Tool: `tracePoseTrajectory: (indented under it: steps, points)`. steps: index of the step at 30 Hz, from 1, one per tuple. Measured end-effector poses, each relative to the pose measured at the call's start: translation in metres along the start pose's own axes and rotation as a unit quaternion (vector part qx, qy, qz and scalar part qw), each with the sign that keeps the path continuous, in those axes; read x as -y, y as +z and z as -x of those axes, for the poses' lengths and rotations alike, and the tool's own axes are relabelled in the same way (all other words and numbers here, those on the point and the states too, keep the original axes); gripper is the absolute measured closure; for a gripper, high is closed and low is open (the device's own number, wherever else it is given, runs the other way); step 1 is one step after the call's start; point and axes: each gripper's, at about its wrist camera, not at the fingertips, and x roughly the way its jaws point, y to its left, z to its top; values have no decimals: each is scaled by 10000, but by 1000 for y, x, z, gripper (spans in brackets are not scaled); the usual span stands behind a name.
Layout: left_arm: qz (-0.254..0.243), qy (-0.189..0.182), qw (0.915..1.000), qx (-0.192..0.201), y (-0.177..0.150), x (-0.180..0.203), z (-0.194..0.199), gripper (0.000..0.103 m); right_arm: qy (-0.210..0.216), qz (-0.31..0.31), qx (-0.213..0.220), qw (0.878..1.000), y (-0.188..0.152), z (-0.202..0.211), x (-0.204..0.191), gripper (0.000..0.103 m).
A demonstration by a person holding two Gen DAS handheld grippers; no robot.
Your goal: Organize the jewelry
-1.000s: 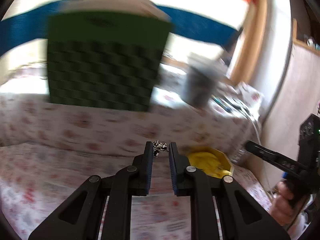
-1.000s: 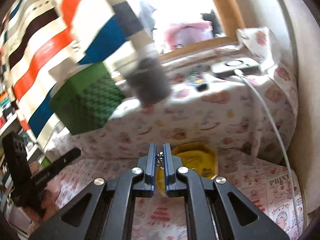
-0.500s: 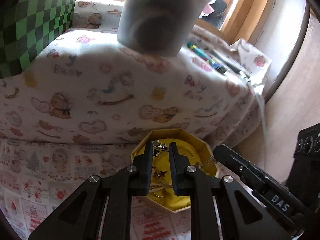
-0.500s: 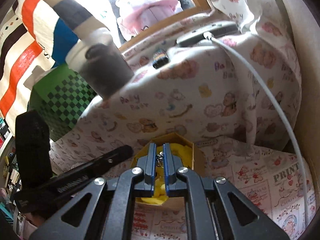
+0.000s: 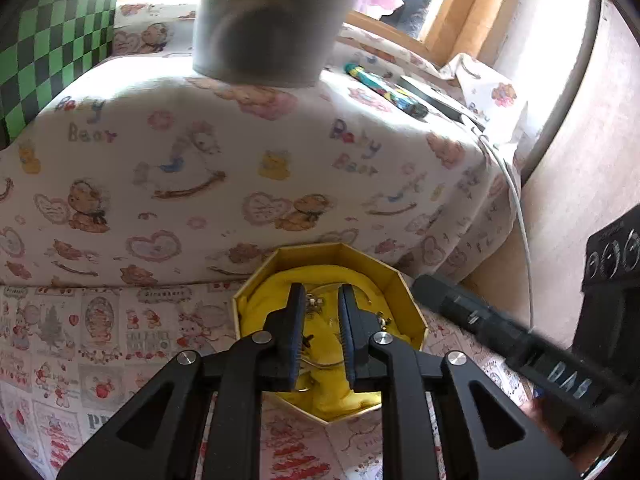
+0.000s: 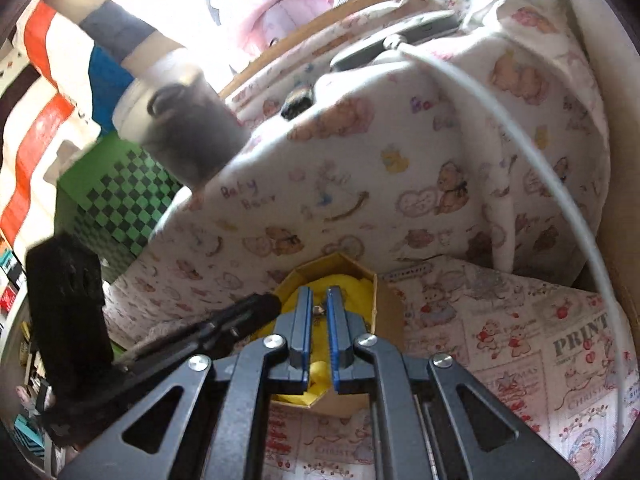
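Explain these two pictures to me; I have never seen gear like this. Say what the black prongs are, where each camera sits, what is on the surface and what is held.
There is no robot. A person holds a hand-held two-finger tool in each hand, with a wide-angle camera on each looking along its fingers. One picture comes from the left gripper, the other from the right gripper; each also shows the other tool at its edge. Both hover over an open octagonal yellow box lined with yellow cloth, standing on a printed sheet in front of a teddy-bear-patterned cushion. A small silvery jewelry piece sits between the left gripper's fingers, and another small metal piece between the right's. Both grippers are closed on these pieces.
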Motion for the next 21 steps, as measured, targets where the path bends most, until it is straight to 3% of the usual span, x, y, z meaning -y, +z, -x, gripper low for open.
tracePoseTrajectory:
  steps: [3,5,11,13,17,20,21]
  points:
    - [-32,78,9999,78,2,6,2,80,-75,-1,165,9998,3,12,2,96]
    - [-70,193,9996,212,3,6,12,67,-156,63,239,9996,3,18,2,96]
    - [-563,820,9903,971,-1,5,71,49,-533,494,464,9963,1,28,-16,83]
    - [-728,1038,9836,1284,-4,4,96,47,-687,805,618,9925,-3,32,-29,78]
    - [-971,1570,9602,2096,-15,2,141,31,-858,1261,943,9838,-14,46,-53,73]
    - [-828,1424,9508,2625,-26,-11,172,16,-772,1522,1090,9793,-23,56,-71,69]
    - [-787,1460,9464,2771,-31,-15,181,16,-745,1567,1112,9785,-25,59,-76,69]
